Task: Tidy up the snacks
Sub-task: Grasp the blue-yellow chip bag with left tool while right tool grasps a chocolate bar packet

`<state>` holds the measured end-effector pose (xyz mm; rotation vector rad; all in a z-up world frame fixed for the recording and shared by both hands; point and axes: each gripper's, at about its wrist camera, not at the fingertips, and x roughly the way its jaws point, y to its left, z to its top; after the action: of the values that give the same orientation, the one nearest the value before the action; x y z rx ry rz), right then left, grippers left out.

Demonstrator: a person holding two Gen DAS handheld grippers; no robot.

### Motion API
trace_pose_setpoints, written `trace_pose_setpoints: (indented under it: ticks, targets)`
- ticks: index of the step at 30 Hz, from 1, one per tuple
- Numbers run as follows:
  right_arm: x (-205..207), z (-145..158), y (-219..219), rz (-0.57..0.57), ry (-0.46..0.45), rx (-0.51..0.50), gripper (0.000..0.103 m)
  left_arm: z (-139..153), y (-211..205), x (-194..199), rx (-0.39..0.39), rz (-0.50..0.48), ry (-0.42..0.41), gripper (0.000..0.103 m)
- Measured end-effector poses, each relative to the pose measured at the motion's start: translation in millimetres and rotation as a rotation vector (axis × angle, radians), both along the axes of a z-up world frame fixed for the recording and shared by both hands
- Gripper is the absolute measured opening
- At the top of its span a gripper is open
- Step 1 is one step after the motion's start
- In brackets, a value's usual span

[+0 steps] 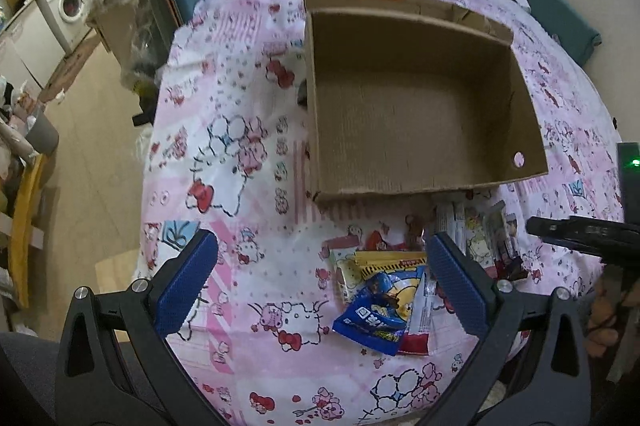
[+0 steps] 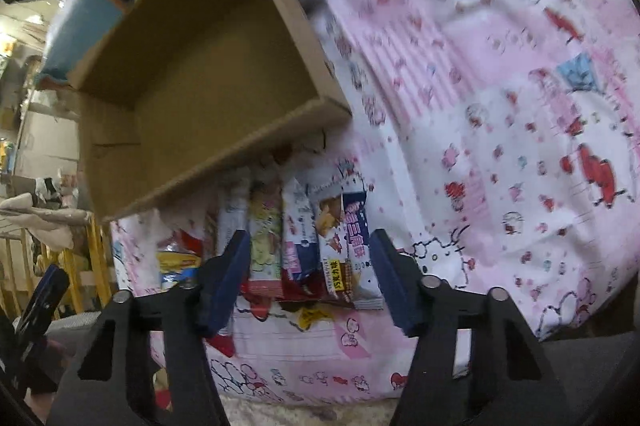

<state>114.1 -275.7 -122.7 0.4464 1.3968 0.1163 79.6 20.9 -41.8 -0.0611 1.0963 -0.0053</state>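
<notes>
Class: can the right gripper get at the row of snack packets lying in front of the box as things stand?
Probably yes. The right gripper hangs open directly over the packets; nothing lies between, and the box sits just behind them.

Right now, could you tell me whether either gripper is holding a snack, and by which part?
Nothing is held. The left gripper stands wide open above the blue packet; the right gripper straddles the row of snack packets, pads not pressing.

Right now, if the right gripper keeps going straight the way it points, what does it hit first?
Most likely the row of snack packets lying side by side between its open fingers, just short of the cardboard box. Depth is hard to judge here.
</notes>
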Motion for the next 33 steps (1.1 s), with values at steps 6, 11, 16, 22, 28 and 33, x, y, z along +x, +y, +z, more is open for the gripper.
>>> trace_pose_setpoints:
  ticks: [6, 11, 16, 22, 28, 33]
  targets:
    - [1.9, -17.3, 2.8, 0.013, 0.026, -0.102, 0.034, -7.8, -0.4, -2.6, 0.003, -0.006, 0.008, 0.103]
    - [-0.9, -43.8, 21.6, 0.083, 0.090, -0.086, 0.027, -17.2, -0.1, -0.4, 0.008, -0.004, 0.044, 0.103]
    - [-3.4, -39.5, 27.9, 0.106, 0.069, -0.105, 0.018, -24.7, 3.8, -1.8, 0.004, 0.001, 0.070, 0.103]
    - [-11.6, 3.0, 5.0, 0.038, -0.029, 0.030, 0.018, -30.3, 10.9, 1.4, -0.028, 0.014, 0.104, 0.102]
    - [-33.3, 37.2, -1.8, 0.029, -0.174, 0.278, 0.018, -38.8, 8.7, 6.6, -0.038, -0.005, 0.159, 0.097]
    - [-34.4, 34.5, 5.5, 0.028, -0.179, 0.324, 0.018, -63.5, -34.1, 1.0, -0.013, -0.151, 0.264, 0.084]
